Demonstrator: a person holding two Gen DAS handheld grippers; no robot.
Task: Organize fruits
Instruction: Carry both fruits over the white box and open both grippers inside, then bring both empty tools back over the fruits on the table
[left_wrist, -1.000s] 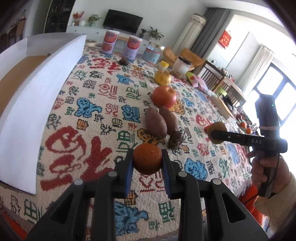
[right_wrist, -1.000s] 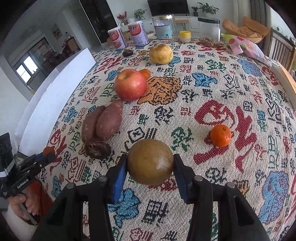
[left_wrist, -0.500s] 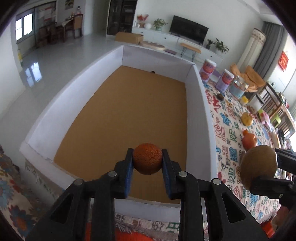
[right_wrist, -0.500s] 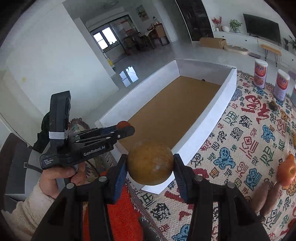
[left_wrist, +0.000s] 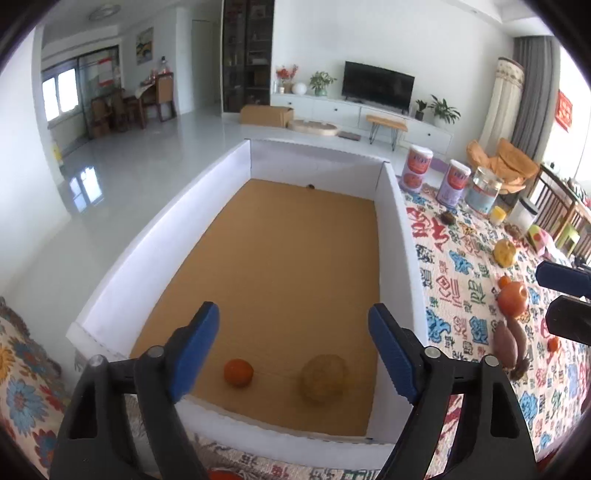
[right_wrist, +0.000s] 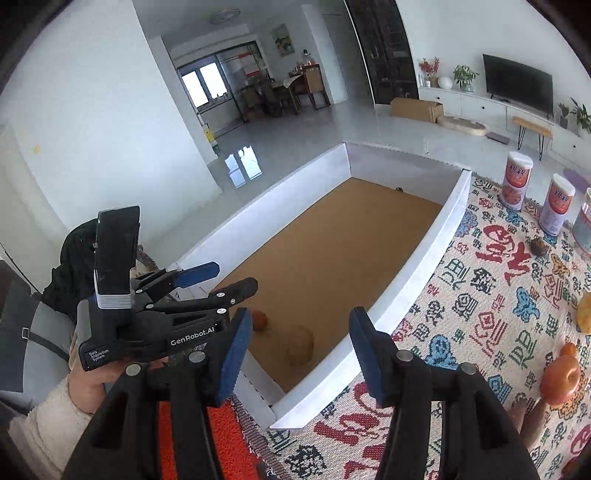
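Hovering over the white box (left_wrist: 221, 177), left gripper (left_wrist: 293, 350) and right gripper (right_wrist: 301, 350) had just opened, jaws empty. Below them lay the orange (left_wrist: 238, 372) and brown round fruit (left_wrist: 324, 377) on the box floor, slightly apart.

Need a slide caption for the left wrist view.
Left gripper, jaws just opened, above the white box with an orange and brown fruit inside.

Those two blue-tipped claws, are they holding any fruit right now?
No. The left gripper and right gripper have just opened, empty; the orange and brown fruit lie in the box.
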